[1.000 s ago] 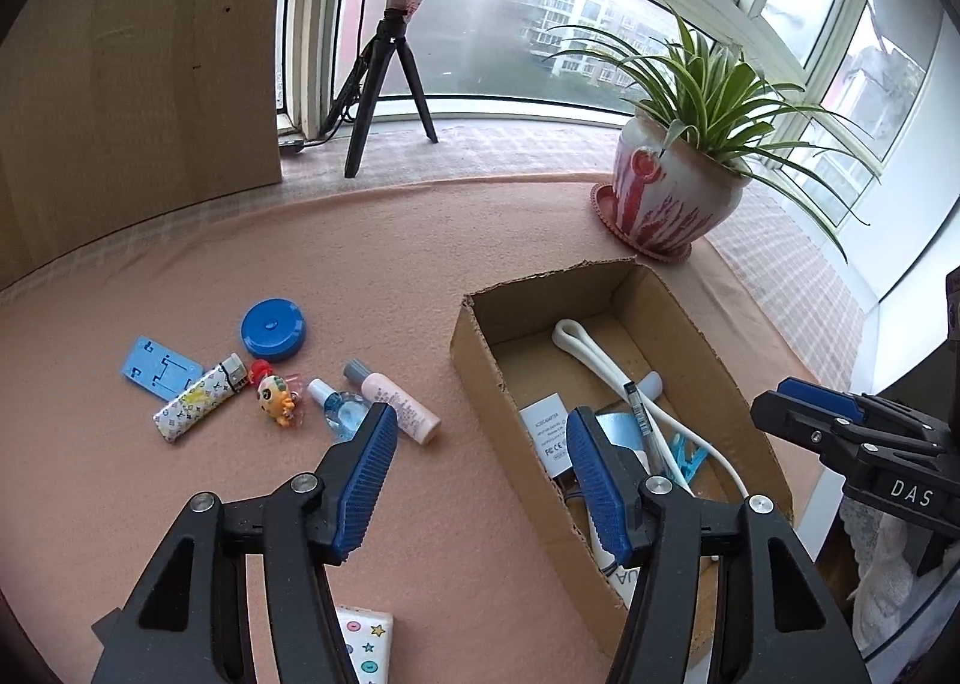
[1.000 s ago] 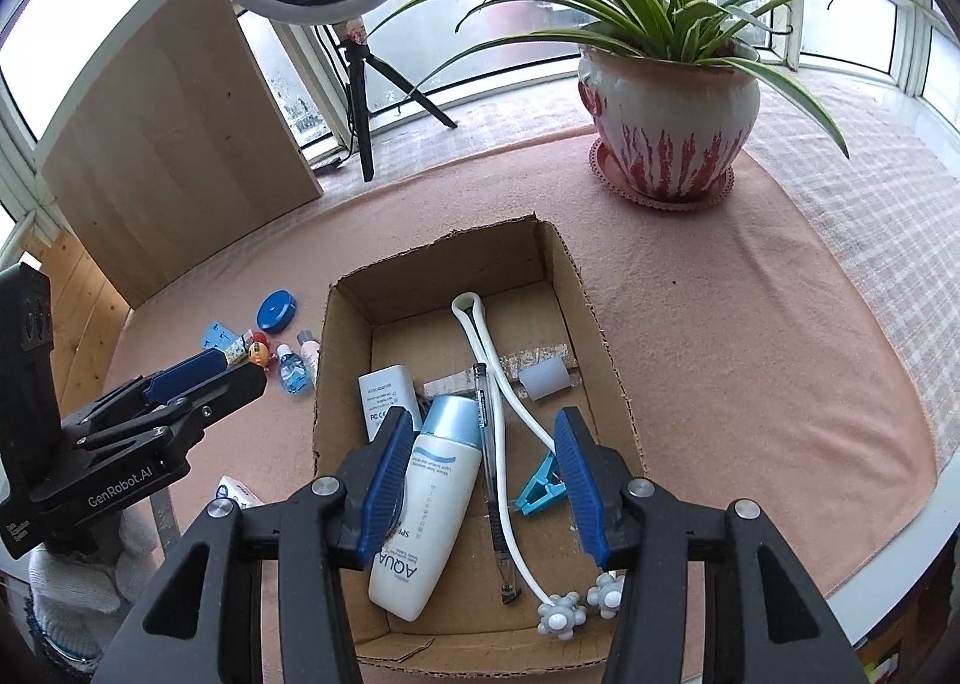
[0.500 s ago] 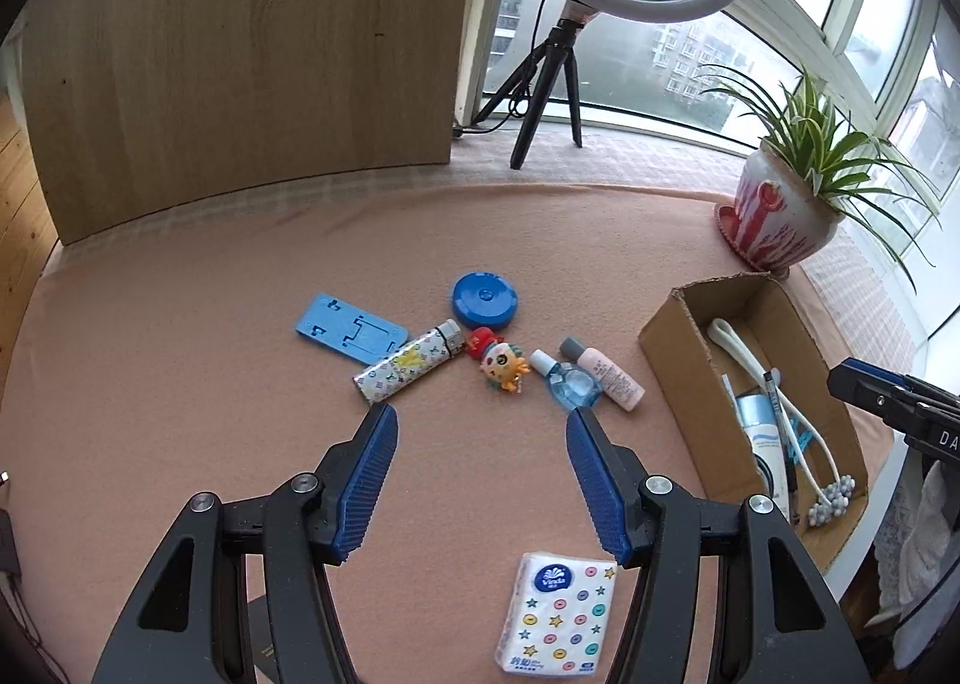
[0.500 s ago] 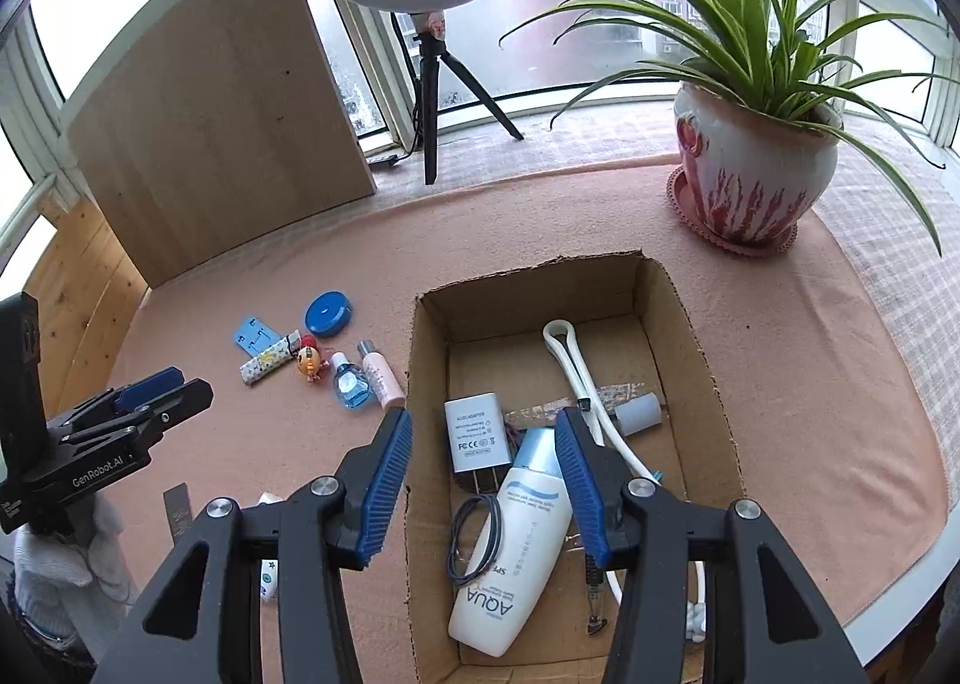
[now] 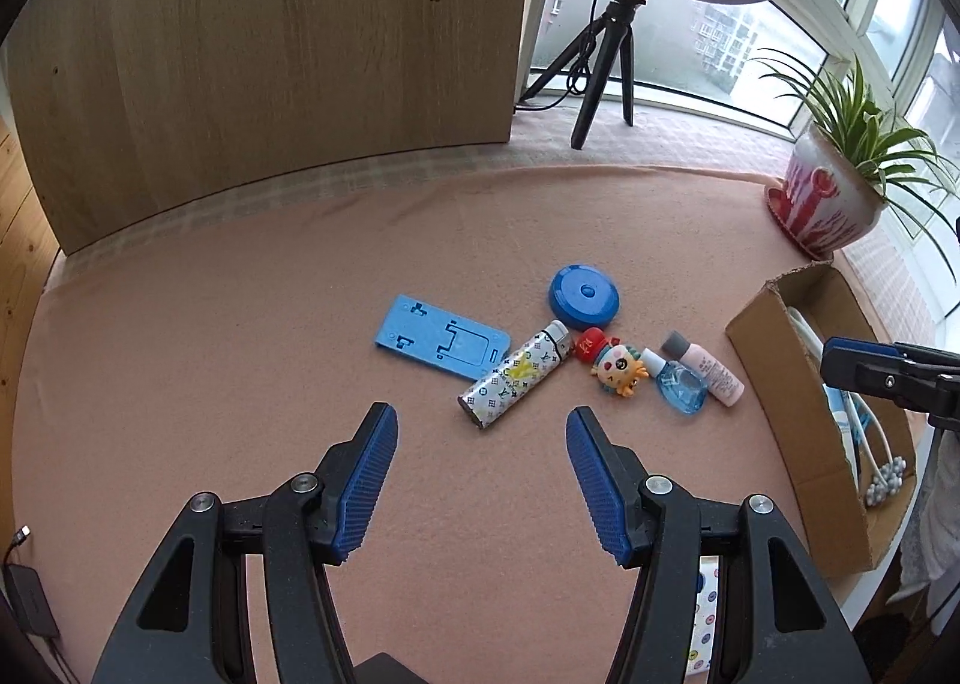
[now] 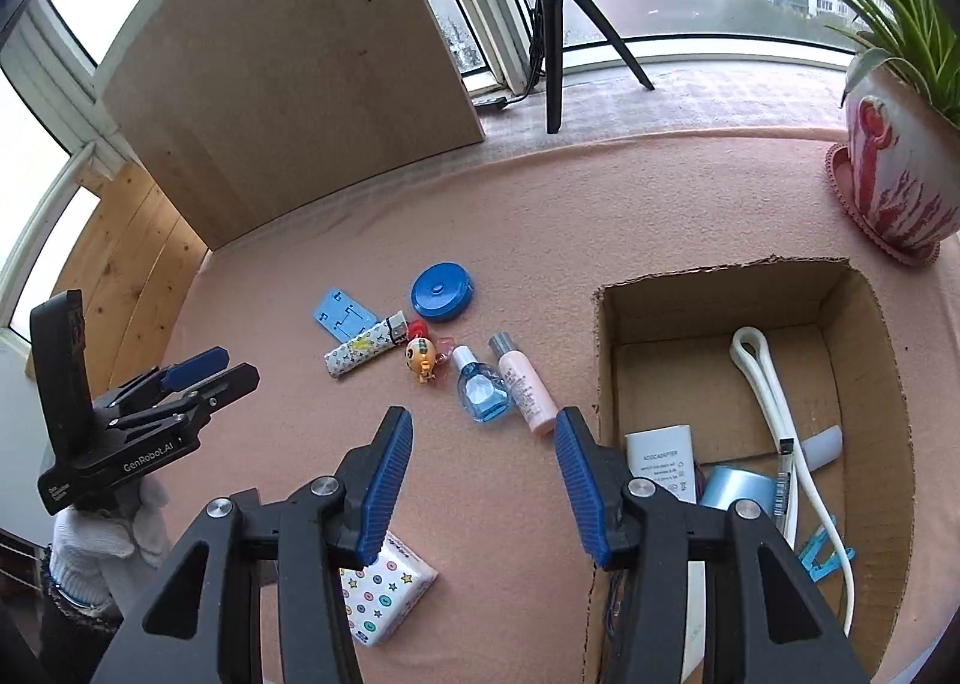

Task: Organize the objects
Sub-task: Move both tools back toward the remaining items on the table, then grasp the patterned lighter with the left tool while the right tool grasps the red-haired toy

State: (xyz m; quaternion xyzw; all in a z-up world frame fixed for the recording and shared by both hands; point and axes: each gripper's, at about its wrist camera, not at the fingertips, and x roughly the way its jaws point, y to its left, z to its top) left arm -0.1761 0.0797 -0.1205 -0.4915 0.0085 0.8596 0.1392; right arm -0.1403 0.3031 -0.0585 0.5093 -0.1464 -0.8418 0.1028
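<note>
Small objects lie in a cluster on the pink cloth: a blue phone stand [image 5: 441,345], a patterned lighter [image 5: 515,374], a blue round tape measure [image 5: 584,297], a cartoon toy [image 5: 615,366], a blue bottle [image 5: 678,387] and a pink bottle [image 5: 711,372]. My left gripper [image 5: 480,432] is open and empty, just short of the lighter. My right gripper [image 6: 483,432] is open and empty, above the blue bottle [image 6: 480,393] and pink bottle [image 6: 522,390]. The cardboard box [image 6: 720,282] on the right holds several items.
A tissue pack [image 6: 384,594] lies near the front edge under my right gripper. A potted plant [image 6: 888,186] stands at the back right, a ring-light tripod [image 6: 552,42] and a wooden board [image 6: 288,84] at the back. A black adapter [image 5: 27,600] lies at far left.
Both grippers have swung left, away from the box and toward the cluster of small objects. Both stay open and empty.
</note>
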